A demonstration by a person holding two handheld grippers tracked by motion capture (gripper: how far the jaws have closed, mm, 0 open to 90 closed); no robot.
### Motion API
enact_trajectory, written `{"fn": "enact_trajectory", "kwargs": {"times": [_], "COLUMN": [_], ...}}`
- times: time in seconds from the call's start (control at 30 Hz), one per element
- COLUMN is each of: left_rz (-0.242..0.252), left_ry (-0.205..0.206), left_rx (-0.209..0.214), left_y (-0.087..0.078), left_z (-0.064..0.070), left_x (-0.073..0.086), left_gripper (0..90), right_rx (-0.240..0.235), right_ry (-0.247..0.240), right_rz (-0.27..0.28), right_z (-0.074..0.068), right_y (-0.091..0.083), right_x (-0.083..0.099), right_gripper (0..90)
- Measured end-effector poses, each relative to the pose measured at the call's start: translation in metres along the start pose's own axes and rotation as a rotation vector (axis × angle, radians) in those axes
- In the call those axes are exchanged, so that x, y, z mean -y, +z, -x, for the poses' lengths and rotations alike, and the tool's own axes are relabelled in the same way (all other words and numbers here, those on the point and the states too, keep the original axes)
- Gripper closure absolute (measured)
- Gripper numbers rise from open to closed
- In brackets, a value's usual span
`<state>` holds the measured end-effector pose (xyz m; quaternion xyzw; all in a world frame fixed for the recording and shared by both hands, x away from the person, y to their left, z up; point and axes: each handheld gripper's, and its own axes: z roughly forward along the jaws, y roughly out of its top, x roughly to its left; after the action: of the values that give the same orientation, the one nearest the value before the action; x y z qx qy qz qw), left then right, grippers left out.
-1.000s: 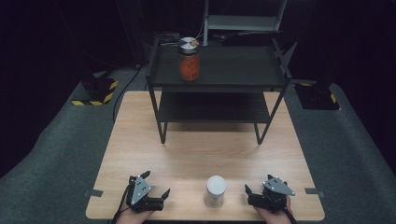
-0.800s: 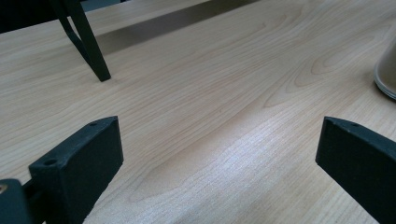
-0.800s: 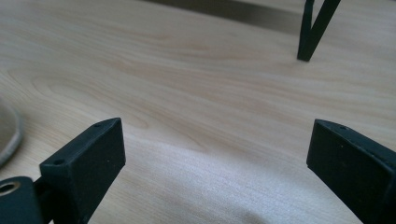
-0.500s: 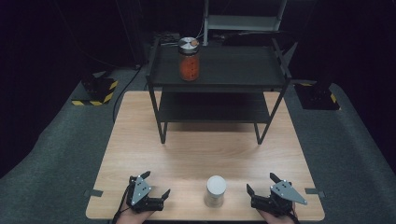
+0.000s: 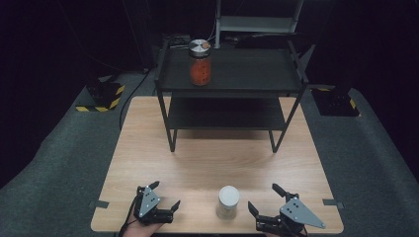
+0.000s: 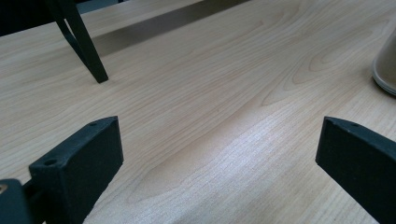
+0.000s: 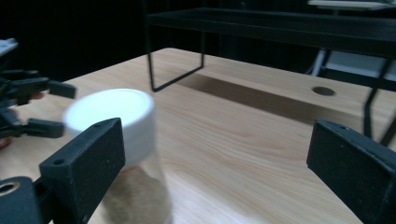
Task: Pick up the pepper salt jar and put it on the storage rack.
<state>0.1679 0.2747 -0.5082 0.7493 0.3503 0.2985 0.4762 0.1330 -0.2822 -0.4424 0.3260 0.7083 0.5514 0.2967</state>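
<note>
**White-capped jar waits between two open tools**

The white-lidded jar [image 5: 228, 201] stands upright near the front edge of the worktop [image 5: 217, 158], between the two tools and a little nearer the right one. It looks like a small, stiff clear container with a pale fill low inside; I judge it light, rigid and smooth-sided, so it could slip or tip if pinched high. The body just under the lid seems the safest place to take hold, with the jaws square across it.

The right tool [image 5: 267, 200] sits just beside the jar, jaws spread wide and holding nothing; in the right gripper view the jar [image 7: 122, 140] lies close behind its left jaw, not yet between the two. The left tool [image 5: 164, 195] rests farther off on the other side, also wide open and empty, with only the jar's base at the edge of its view.

Well apart, a black shelf rack [image 5: 232, 84] stands at the back, carrying a jar of red contents [image 5: 200, 63] on its top tier.
</note>
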Motion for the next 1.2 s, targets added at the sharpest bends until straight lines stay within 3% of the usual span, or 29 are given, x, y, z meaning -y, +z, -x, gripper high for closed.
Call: {"fn": "enact_trajectory", "kwargs": {"times": [0.3, 0.57, 0.63, 0.77, 0.97, 1.2], "left_rz": [0.002, -0.010, -0.014, -0.017, -0.012, -0.004], "left_ry": [0.000, 0.027, 0.031, 0.033, 0.029, 0.024], "left_rx": [0.003, 0.004, 0.004, 0.005, 0.008, 0.013], "left_y": [0.000, 0.001, 0.002, 0.002, 0.002, 0.001], "left_z": [0.000, 0.002, 0.003, 0.003, 0.002, 0.001], "left_x": [0.000, -0.002, -0.003, -0.004, -0.003, -0.001], "left_gripper": [0.9, 0.9, 0.9, 0.9, 0.9, 0.9], "right_rx": [-0.069, -0.109, -0.135, -0.143, -0.180, -0.182], "right_ry": [-0.018, -0.039, -0.015, -0.016, 0.019, 0.003], "right_rz": [-0.010, -0.033, -0.028, -0.051, -0.049, -0.035], "right_z": [-0.012, -0.019, -0.017, -0.019, -0.015, -0.017], "right_y": [0.013, 0.026, 0.030, 0.039, 0.049, 0.054], "right_x": [-0.004, -0.005, -0.001, 0.001, 0.007, 0.009], "right_gripper": [3.9, 4.0, 4.5, 6.7, 17.2, 28.5]}}
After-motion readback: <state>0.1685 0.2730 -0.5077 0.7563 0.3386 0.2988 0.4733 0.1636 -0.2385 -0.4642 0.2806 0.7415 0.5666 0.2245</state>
